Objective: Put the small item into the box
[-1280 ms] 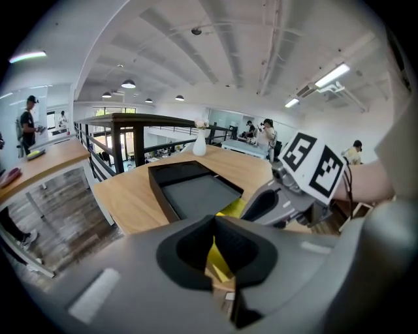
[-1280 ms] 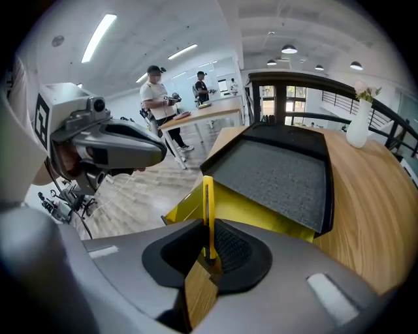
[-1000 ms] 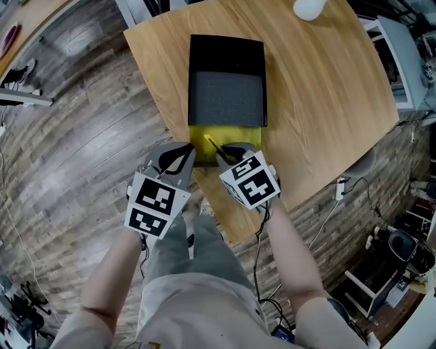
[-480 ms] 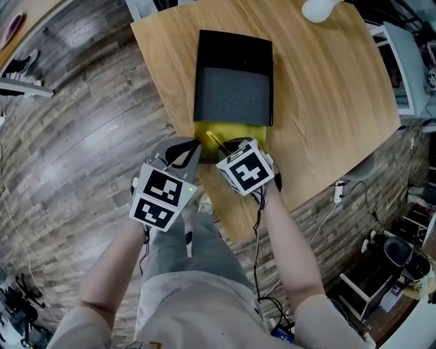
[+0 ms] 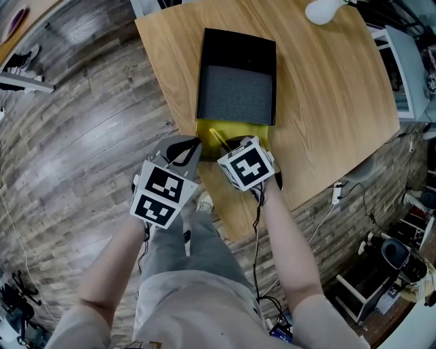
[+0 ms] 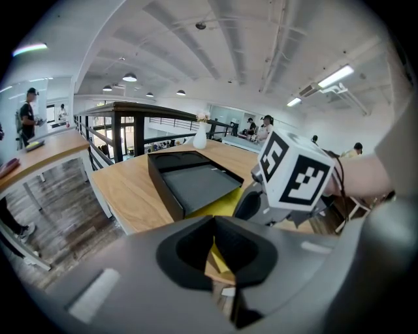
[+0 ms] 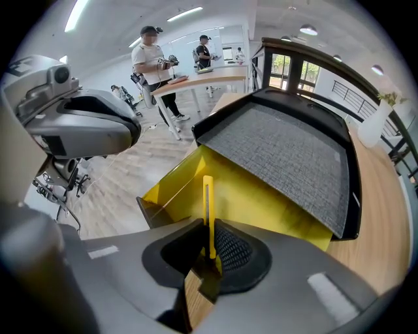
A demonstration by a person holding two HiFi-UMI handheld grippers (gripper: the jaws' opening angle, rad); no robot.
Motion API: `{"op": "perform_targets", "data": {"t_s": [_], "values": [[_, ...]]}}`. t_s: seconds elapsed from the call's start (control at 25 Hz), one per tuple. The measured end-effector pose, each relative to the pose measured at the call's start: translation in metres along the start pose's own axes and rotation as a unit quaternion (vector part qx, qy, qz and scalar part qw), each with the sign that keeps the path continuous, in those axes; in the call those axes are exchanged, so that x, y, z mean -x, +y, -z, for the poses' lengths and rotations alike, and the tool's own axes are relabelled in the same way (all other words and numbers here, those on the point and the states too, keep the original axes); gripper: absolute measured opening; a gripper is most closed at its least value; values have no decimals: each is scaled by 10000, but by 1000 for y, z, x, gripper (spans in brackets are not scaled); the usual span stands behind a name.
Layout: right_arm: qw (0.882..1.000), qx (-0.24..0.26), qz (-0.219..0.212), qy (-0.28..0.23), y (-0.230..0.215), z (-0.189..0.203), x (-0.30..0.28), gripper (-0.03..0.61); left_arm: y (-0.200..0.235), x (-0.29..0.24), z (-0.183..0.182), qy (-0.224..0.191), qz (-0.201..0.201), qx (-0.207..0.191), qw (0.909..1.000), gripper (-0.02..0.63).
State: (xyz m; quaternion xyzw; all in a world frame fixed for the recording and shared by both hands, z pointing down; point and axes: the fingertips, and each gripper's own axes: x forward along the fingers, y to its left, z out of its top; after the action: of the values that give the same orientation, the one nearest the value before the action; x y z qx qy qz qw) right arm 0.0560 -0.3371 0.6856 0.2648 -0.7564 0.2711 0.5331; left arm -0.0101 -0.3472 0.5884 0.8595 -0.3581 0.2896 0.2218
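We've got the yellow strip (image 7: 207, 209), thin and flat, pinched at its lower end between the closed pads of the right gripper (image 7: 209, 251). Its long axis runs straight out along the jaws, and the free end points into the open yellow box (image 7: 274, 209), toward the black tray (image 7: 287, 147) with the grey pad that covers the box's far part. From the head view the strip slants up and to the left over the exposed yellow band at the box's near side. Just beside the box's near left corner sits the left gripper (image 6: 214, 242), jaws pressed together with nothing between them; whether it touches the box we can't tell. The box rests at the near edge of a wooden table (image 5: 327, 88), and far beyond the box a white vase (image 5: 323, 9) stands at the table's far edge. Grey plank floor (image 5: 82, 129) spreads to the box's left. Only the left gripper view gives us the marker cube (image 6: 295, 173) of the right gripper side-on, a dark railing (image 6: 124, 130) behind the box and the lit ceiling. Only the right gripper view shows the grip on the strip itself, plus a person (image 7: 153, 62) standing well beyond the box.
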Motion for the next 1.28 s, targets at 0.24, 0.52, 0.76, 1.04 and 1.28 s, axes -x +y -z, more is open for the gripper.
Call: {"op": "perform_targets", "data": {"t_s": [0.24, 0.52, 0.76, 1.04, 1.28], "values": [[10000, 28, 41, -63, 2, 0, 0, 52, -5, 6, 4, -10, 55, 15, 10000, 3], [9998, -9, 73, -178, 3, 0, 2, 66, -18, 15, 5, -76, 130, -10, 9999, 3], [9991, -167, 117, -364, 4, 0, 7, 72, -20, 31, 4, -146, 56, -60, 9999, 3], [9906, -710, 155, -1156, 13, -16, 57, 43, -22, 66, -12, -364, -99, -141, 9992, 3], [9798, -825, 514, -1746, 21, -22, 121, 17, -30, 102, -36, -660, -306, -186, 9972, 3]]}}
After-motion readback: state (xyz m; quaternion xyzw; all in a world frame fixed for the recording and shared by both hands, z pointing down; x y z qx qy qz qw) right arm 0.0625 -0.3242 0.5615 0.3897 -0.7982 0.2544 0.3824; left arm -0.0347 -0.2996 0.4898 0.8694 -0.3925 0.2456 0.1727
